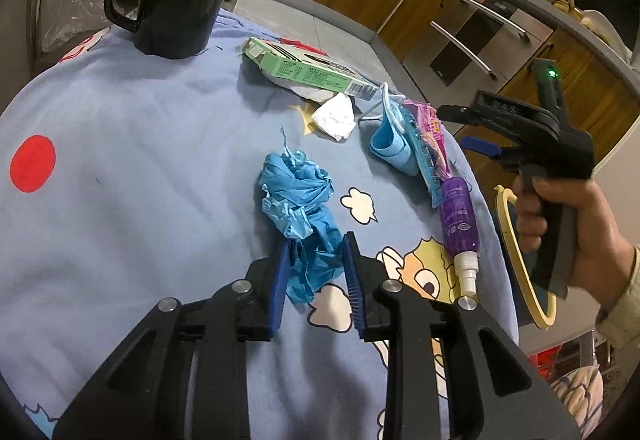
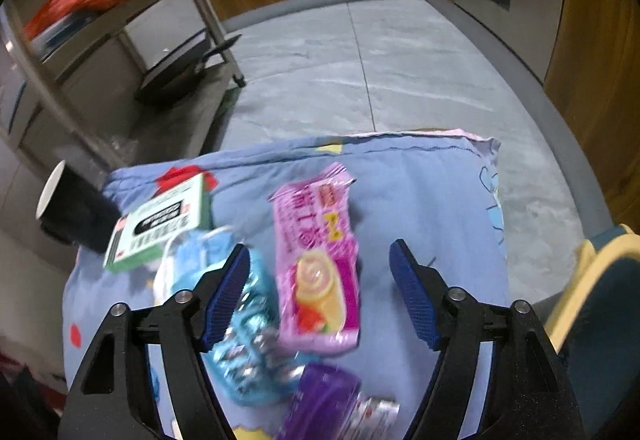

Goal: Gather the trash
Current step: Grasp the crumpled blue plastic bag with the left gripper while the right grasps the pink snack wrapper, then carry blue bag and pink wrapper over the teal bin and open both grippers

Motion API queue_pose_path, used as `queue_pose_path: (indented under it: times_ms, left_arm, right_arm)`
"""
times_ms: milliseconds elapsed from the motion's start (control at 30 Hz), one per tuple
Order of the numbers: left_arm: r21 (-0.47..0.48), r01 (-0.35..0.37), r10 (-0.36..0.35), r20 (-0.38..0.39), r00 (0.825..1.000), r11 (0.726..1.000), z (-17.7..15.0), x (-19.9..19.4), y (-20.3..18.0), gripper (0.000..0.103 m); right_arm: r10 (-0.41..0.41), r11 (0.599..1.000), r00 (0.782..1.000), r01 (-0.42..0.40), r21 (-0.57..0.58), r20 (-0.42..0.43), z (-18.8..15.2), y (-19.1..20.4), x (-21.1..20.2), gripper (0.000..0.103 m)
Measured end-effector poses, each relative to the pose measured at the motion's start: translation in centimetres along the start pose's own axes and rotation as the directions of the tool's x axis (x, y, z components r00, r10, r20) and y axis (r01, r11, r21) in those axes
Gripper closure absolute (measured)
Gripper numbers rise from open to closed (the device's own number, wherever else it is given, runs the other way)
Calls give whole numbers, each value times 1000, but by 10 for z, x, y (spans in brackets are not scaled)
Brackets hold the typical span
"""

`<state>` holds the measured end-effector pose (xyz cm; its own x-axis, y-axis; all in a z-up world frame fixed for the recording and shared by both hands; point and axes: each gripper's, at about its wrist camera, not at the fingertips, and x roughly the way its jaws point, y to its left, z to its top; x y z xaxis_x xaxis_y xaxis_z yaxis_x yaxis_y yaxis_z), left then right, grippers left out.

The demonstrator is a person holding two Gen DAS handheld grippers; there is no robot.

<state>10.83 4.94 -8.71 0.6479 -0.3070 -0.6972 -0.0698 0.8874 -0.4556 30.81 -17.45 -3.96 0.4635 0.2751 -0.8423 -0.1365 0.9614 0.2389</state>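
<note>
Your left hand-held gripper point(image 1: 316, 272) is pinched on the crumpled blue bag point(image 1: 298, 207) lying mid-surface point(image 1: 140, 143); lift straight up so it doesn't slip. Your right hand-held gripper point(image 2: 320, 288) hangs wide open and empty over the pink wrapper point(image 2: 318, 260): center it, then close.

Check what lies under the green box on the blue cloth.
Under the green box something white sticks out at its near edge, beside the crumpled white tissue. Whatever lies further under is covered by the box.
</note>
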Motion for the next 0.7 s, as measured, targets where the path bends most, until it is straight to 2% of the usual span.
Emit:
queue_pose_path:
  times_ms: [100, 200, 233, 267, 300, 367, 700]
  left_arm:
    - [-2, 0, 0, 0, 1000, 1000, 0, 1, 1, 76]
    - [-1, -3, 3, 1, 1000, 1000, 1, 3, 2, 76]
    - [-1, -3, 3, 2, 1000, 1000, 1, 3, 1, 76]
    - [-1, -3, 3, 2, 1000, 1000, 1, 3, 2, 76]
    - [0, -4, 4, 2, 1000, 1000, 1, 3, 2, 76]
    - [0, -6, 6, 3, 1000, 1000, 1, 3, 2, 76]
    - [-1, -7, 7, 8, 1000, 1000, 0, 2, 1, 77]
  right_arm:
    - [6, 1000, 1000, -6, 4, -29, 4, -4, 13, 41]
    - [5, 1000, 999, -3, 27, -48, 7, -10, 22, 67]
    - [6, 999, 999, -5, 33, -49, 8, -11, 23, 81]
    - [15, 999, 999, -13, 41, -47, 8, -13, 23, 88]
    - [24, 999, 999, -22, 41, -42, 8, -14, 22, 89]
    - [35, 999, 999, -34, 30, -29, 7, -14, 18, 98]
    - [57, 998, 995, -60, 37, 84, 22, -19, -23, 100]
